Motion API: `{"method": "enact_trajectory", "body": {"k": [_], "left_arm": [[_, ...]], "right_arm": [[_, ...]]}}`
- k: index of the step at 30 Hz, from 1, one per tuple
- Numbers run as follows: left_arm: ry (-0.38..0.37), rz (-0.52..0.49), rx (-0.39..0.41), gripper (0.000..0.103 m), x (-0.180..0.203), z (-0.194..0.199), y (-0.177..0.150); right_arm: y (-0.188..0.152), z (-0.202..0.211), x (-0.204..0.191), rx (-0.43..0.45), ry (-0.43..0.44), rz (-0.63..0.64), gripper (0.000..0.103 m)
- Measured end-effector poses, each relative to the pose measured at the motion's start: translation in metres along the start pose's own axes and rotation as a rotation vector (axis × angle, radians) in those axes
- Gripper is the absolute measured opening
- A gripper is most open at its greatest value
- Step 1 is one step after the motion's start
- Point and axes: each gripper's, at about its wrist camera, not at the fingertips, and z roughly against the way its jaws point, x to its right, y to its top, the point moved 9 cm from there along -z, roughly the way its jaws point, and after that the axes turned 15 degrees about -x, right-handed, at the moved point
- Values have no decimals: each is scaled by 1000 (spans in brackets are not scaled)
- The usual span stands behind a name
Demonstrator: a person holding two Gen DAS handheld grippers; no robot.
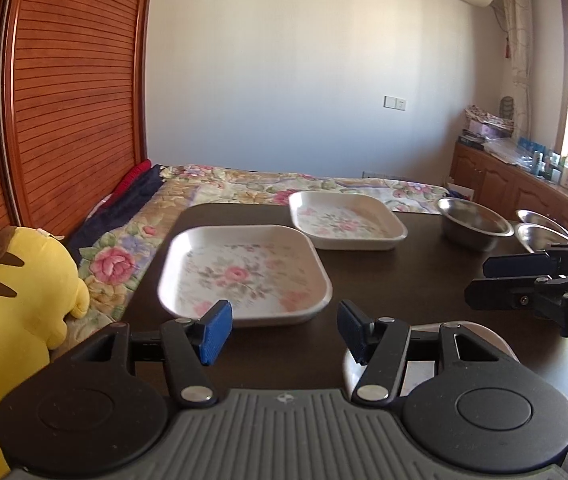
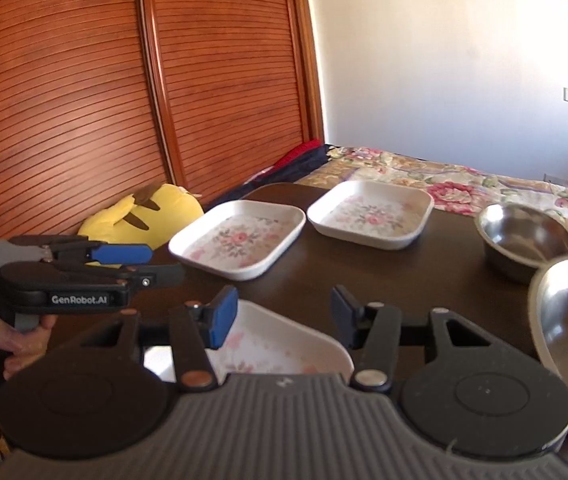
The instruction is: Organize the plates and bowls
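Both grippers empty, fingers apart: left gripper (image 1: 280, 332), right gripper (image 2: 284, 318).

Three floral square plates on dark worktop (image 1: 404, 280): nearest plate (image 2: 284, 344) at 6 o'clock, middle plate (image 1: 244, 274) at 11, far plate (image 1: 346, 220) at 12.

Steel bowls (image 2: 524, 236) at 2.

Judgement: stack plates; pinch rim squarely, lift level.

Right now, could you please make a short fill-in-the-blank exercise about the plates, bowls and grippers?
1. The plates are white with a ____ pattern.
2. The bowls are made of ____.
3. Both the left gripper and the right gripper are ____.
4. The plush toy is ____.

Missing words: floral; metal; open; yellow
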Motion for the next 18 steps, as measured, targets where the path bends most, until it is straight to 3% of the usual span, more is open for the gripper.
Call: {"method": "enact_trajectory", "body": {"k": [18], "left_arm": [[36,9,-29,62,-67,-54,40]], "right_arm": [[55,-72,-3,-112,52,-18,53]]}}
